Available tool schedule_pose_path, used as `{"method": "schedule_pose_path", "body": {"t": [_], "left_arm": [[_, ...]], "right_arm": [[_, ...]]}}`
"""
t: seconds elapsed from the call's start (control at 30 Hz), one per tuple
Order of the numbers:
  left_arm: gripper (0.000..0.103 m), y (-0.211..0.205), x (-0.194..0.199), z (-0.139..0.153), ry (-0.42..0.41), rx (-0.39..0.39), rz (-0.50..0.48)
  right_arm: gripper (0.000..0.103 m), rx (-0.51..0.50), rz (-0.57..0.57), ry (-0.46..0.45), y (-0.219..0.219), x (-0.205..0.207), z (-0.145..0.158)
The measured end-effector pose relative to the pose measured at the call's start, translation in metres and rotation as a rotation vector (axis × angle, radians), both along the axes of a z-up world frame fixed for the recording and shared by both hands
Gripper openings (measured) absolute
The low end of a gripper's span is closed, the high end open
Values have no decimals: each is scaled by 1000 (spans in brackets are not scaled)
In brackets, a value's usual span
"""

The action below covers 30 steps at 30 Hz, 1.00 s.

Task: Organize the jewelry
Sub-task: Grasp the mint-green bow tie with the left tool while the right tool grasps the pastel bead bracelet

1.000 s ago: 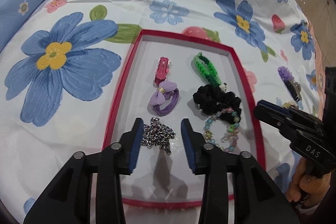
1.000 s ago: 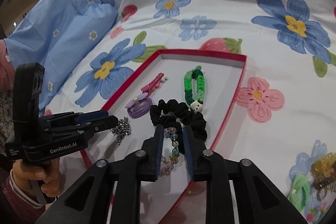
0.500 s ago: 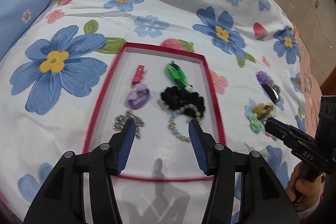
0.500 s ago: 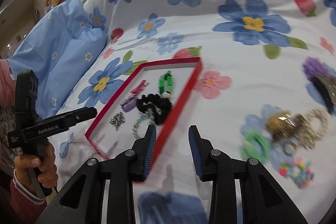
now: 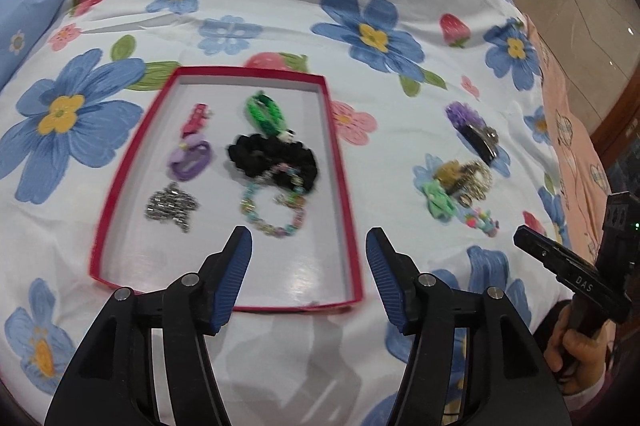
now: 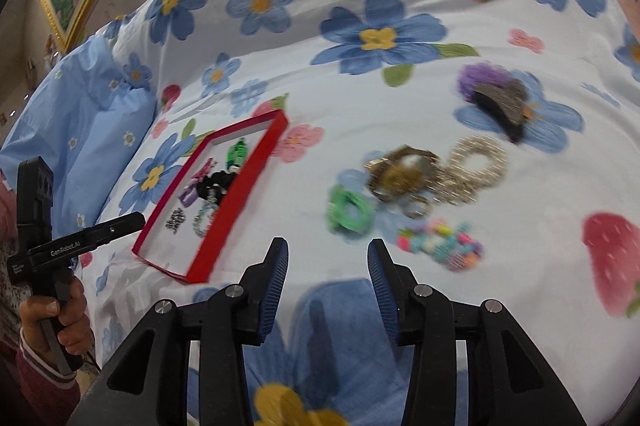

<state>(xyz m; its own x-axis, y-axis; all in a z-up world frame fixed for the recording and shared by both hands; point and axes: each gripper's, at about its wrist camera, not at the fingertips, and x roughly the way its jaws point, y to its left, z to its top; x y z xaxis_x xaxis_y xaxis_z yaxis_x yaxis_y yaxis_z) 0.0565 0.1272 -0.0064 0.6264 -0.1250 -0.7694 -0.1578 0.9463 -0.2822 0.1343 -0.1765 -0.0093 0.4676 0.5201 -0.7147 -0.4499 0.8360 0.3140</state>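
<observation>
Two black grippers with ribbed blue pads hang over a bed's flower-and-strawberry printed sheet, both tilted downward. The left gripper has its jaws opening with nothing between them; just beyond them lies the shallow red-rimmed rectangular cardboard tray. Inside it sit a crumpled silver metal chain, a pastel beaded bracelet, a ruffled black fabric scrunchie, a purple hair tie with a bow, a pink hair clip and a green woven band.

The right gripper likewise has jaws opening on nothing. Ahead of them, slightly right, lies a loose pile: a green clip, a multicoloured bead bracelet, gold-toned coiled rings and a purple fluffy piece with a dark clip. The tray lies ahead to their left.
</observation>
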Motion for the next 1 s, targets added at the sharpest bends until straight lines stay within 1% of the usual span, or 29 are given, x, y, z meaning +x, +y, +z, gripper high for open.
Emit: {"method": "schedule_pose_path", "body": {"t": [0.1, 0.27, 0.53, 0.73, 0.87, 1.0], "left_arm": [[59, -16, 4, -1, 10, 0, -31], [62, -38, 9, -2, 16, 9, -75], [64, -68, 25, -2, 28, 26, -136], [65, -88, 42, -6, 39, 50, -180], [65, -98, 58, -11, 49, 57, -208], [65, -106, 75, -18, 62, 58, -232]], "right_arm": [[45, -4, -26, 4, -15, -2, -3], [47, -13, -63, 2, -36, -4, -7], [51, -1, -91, 5, -53, 3, -11], [51, -9, -81, 16, -53, 10, -16], [58, -31, -51, 21, -49, 17, -21], [58, -67, -24, 16, -45, 25, -25]]}}
